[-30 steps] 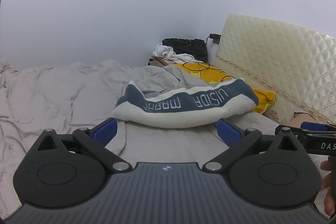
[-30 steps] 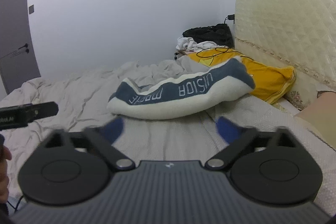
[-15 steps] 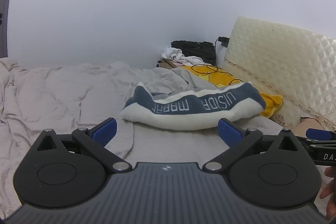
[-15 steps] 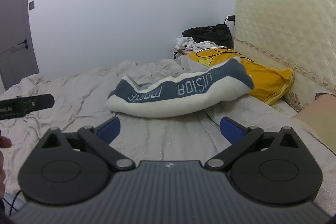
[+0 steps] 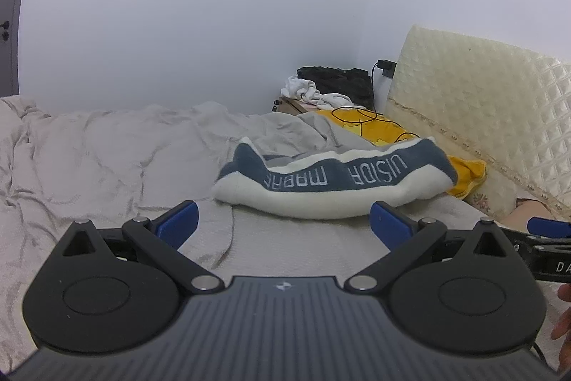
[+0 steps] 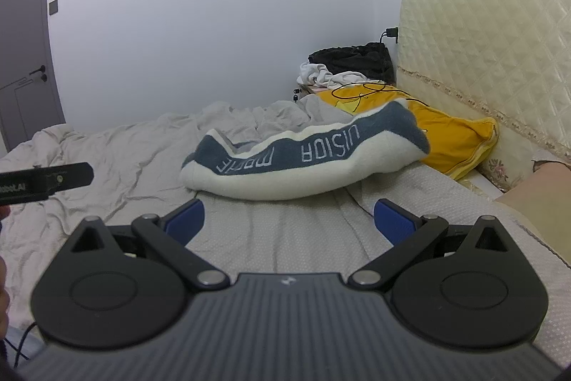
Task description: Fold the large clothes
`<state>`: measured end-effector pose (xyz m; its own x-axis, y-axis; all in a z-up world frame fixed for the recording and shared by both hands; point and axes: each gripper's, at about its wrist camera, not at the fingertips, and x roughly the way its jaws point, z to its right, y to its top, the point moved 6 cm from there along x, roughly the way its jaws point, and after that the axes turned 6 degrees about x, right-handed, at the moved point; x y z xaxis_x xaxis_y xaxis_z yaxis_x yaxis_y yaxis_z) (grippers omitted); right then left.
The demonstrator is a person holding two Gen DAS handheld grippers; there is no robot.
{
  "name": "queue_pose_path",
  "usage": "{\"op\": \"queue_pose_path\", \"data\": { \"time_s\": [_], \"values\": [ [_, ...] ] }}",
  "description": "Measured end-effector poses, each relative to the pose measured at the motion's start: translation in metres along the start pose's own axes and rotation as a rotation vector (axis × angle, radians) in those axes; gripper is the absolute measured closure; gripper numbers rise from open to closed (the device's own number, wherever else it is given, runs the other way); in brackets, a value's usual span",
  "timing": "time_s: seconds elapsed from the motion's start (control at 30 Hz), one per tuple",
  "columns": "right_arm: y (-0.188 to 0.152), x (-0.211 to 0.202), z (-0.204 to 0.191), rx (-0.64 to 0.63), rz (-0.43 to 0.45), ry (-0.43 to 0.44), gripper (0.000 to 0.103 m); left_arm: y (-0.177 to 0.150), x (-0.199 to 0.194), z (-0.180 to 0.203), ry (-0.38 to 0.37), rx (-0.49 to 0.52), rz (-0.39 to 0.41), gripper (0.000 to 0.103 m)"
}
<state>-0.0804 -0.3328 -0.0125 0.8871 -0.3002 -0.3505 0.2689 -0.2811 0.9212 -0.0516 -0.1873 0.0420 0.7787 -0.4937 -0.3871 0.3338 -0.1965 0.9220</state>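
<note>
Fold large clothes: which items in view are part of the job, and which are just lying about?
Job: grey garment, left gripper, right gripper, both open.

Lying about: blue-and-white pillow, yellow pillow, clothes pile, cable.

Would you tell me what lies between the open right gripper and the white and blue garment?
Only flat grey textured cloth separates the right gripper from the garment, in the right wrist view.

white walls [image 6: 214, 6] | grey door [image 6: 25, 41] | cream quilted headboard [image 6: 481, 59] | rumpled bed [image 6: 125, 149]
</note>
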Motion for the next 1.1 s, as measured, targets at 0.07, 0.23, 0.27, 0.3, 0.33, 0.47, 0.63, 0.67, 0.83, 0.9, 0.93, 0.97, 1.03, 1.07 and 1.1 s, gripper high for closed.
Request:
{"op": "queue_pose_path", "data": {
  "time_s": [0.07,0.23,0.27,0.3,0.33,0.47,0.63,0.67,0.83,0.9,0.93,0.97,1.03,1.07,1.1],
  "values": [
    [0.0,-0.0002,0.0,-0.002,-0.001,-0.001,0.0,-0.0006,-0.0004,-0.0024,0.008,-0.007,0.0,0.0],
    [0.0007,-0.0005,0.0002,0.001,0.003,-0.003,0.0,-0.0003,0.0001,-0.0049,0.016,-0.006,-0.002,0.0],
    [0.0008,-0.0004,0.0004,0.002,0.004,-0.004,0.0,-0.0002,0.0001,-0.0042,0.016,-0.004,-0.002,0.0],
    [0.0007,-0.0006,0.0006,0.002,0.003,-0.006,0.0,-0.0002,0.0,-0.0042,0.017,-0.004,-0.002,0.0],
    [0.0004,-0.0007,0.0004,0.002,0.001,-0.006,0.0,-0.0003,0.0005,-0.0044,0.014,-0.005,-0.002,0.0],
    [0.0004,-0.0012,0.0008,0.003,0.001,-0.011,0.0,-0.0001,0.0006,-0.0045,0.013,-0.004,-0.003,0.0],
    [-0.0003,-0.001,0.0002,0.003,-0.004,-0.01,0.0,0.0001,0.0004,-0.0033,0.014,-0.003,-0.003,0.0],
    [-0.0003,-0.001,0.0002,0.003,-0.005,-0.009,0.0,-0.0001,0.0001,-0.0038,0.016,-0.004,-0.001,0.0],
    [-0.0003,-0.0006,0.0003,0.006,-0.006,-0.009,0.0,-0.0002,-0.001,-0.0059,0.02,-0.004,0.001,0.0],
    [0.0001,-0.0003,0.001,0.006,-0.002,-0.012,0.0,0.001,-0.0024,-0.0076,0.017,-0.002,0.007,0.0],
    [0.0003,-0.0003,0.0015,0.009,0.001,-0.013,0.0,0.0015,-0.003,-0.0086,0.02,-0.004,0.008,0.0],
    [0.0003,-0.0001,0.0019,0.012,0.001,-0.013,0.0,0.0018,-0.0035,-0.0089,0.019,-0.002,0.01,0.0],
    [-0.0003,0.0003,0.0025,0.012,-0.003,-0.012,0.0,0.0018,-0.0045,-0.0081,0.018,0.004,0.011,0.0],
    [-0.0007,0.0003,0.0023,0.011,-0.003,-0.012,0.0,0.0018,-0.0047,-0.008,0.019,0.006,0.012,0.0],
    [-0.0011,-0.0001,0.0021,0.009,-0.003,-0.012,0.0,0.0019,-0.0049,-0.0081,0.018,0.008,0.012,0.0]
  ]
}}
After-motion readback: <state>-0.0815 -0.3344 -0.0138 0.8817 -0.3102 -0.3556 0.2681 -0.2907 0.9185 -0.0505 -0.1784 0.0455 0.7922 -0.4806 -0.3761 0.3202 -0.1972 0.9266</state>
